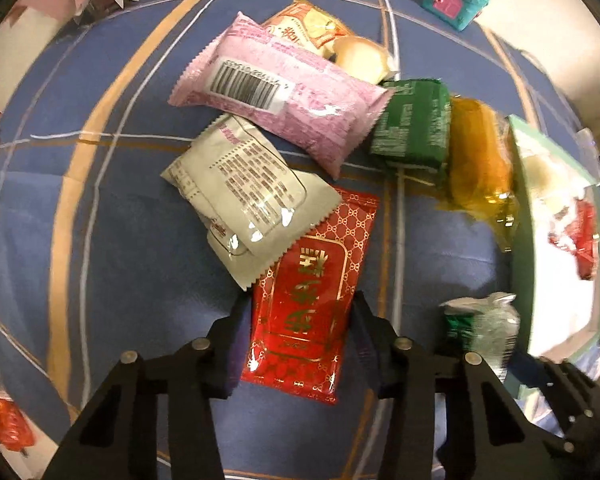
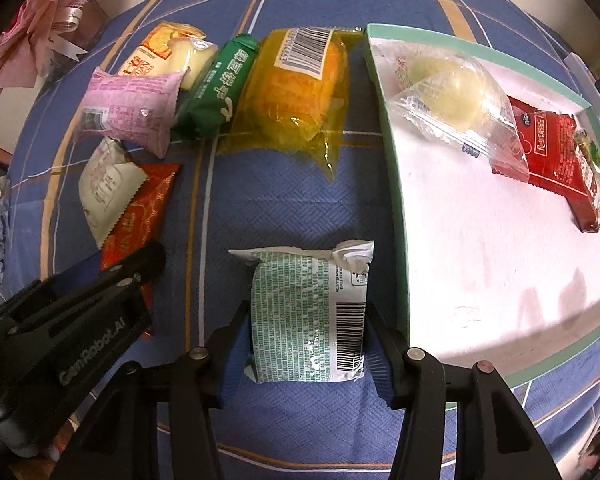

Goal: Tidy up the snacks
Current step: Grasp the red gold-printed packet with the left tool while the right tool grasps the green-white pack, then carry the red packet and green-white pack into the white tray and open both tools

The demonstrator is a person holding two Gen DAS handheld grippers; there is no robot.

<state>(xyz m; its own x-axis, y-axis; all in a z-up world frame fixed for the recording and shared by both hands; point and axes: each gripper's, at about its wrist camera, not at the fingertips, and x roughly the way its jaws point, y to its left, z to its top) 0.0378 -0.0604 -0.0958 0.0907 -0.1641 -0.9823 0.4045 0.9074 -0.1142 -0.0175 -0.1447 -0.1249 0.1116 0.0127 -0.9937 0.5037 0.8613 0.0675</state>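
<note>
- Red, gold-printed snack packet (image 1: 310, 316) lies on the blue checked tablecloth (image 1: 120, 240), its top edge tucked under a pale grey packet (image 1: 244, 196).
- The left gripper (image 1: 296, 344) has its fingers pressed against the red packet's two long sides.
- The right gripper (image 2: 306, 344) clamps a white-and-green packet (image 2: 308, 316), just beside the mint-rimmed tray (image 2: 396, 200).
- A clear-wrapped bun (image 2: 456, 96) and a red bar (image 2: 560, 152) lie in that tray.
</note>
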